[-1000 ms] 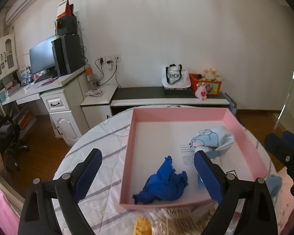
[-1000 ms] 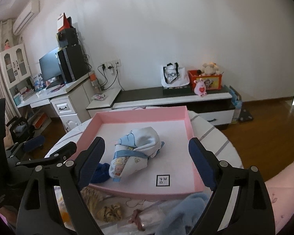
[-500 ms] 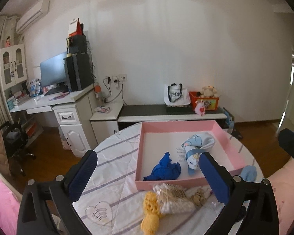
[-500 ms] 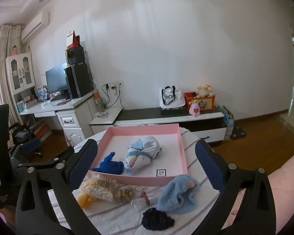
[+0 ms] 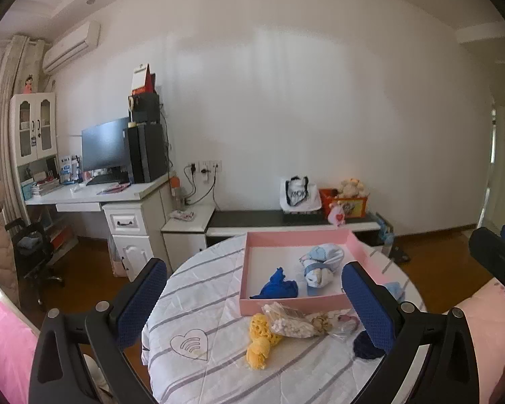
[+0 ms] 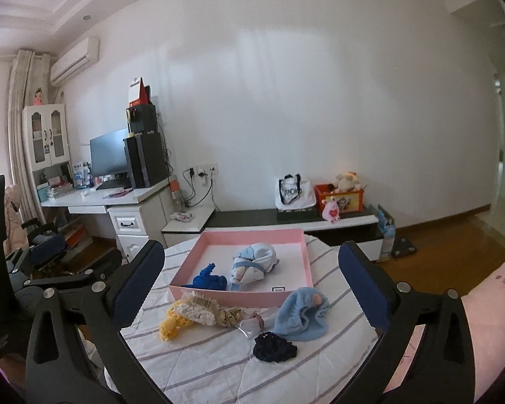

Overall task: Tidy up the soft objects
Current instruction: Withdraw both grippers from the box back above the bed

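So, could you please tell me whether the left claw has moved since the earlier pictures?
Yes. The left claw has pulled back from the pink tray, which looks smaller and farther.

Pink tray point(image 6: 309, 262) showing a white floor; royal-blue cloth point(image 6: 209, 277) and pale-blue printed bundle point(image 6: 254, 261) lying inside. Tablecloth point(image 5: 198, 306) showing white with grey stripes. Yellow knit point(image 5: 259, 340), light-blue hat point(image 6: 303, 313), navy knit point(image 6: 274, 346) lying outside.
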Tool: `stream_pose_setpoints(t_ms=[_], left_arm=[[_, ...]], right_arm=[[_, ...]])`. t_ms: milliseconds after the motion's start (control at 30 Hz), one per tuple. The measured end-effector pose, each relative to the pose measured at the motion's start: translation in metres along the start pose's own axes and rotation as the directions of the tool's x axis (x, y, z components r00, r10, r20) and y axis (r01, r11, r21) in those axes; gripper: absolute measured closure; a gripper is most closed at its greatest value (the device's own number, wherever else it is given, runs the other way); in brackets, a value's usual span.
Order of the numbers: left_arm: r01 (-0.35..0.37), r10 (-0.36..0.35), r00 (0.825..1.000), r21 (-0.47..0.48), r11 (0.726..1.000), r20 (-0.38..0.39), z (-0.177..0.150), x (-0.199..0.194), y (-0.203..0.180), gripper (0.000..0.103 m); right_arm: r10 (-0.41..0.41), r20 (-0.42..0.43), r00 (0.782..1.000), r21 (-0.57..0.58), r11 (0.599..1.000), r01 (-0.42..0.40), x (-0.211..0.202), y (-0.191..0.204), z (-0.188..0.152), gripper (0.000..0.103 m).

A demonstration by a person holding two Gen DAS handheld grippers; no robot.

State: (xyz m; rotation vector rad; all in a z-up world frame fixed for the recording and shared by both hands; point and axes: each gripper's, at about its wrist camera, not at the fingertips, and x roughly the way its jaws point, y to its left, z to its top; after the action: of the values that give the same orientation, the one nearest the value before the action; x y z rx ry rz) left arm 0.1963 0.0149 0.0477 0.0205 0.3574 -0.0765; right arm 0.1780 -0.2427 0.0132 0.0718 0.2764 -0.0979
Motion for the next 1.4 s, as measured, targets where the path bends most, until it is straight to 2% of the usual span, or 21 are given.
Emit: stream_pose_setpoints(t_ms=[300, 667, 800, 1067, 1400], left_arm=[[-0.005, 0.006, 0.997, -0.009, 1.0, 0.081, -0.029, -0.069, 0.005, 0.0], [-0.01, 0.012, 0.991, -0.01, 1.0, 0.133, -0.059, -0.111, 0.007, 0.0], [-0.007, 0.008, 0.99, -0.008, 1.0, 0.139, -0.066, -0.118, 0.007, 0.0], [-0.013, 0.015, 0.985, -0.015, 1.0, 0.174, -0.059, -0.117, 0.001, 0.0], [-0.016, 0.018, 0.983, -0.012, 1.0, 0.181, -0.065, -0.108, -0.004, 0.0]], right_arm=[[0.01, 0.051, 0.999, -0.04, 0.999, -0.008, -0.042, 0.014, -0.005, 0.0], [-0.014, 0.086, 0.996, -0.06, 0.998, 0.019, -0.066, 0.021, -0.006, 0.0], [-0.03, 0.098, 0.995, -0.065, 0.997, 0.036, -0.076, 0.023, -0.007, 0.0], [-0.041, 0.145, 0.989, -0.08, 0.995, 0.053, -0.095, 0.028, -0.005, 0.0], [-0.026, 0.127, 0.992, -0.085, 0.996, 0.037, -0.089, 0.028, -0.008, 0.0]])
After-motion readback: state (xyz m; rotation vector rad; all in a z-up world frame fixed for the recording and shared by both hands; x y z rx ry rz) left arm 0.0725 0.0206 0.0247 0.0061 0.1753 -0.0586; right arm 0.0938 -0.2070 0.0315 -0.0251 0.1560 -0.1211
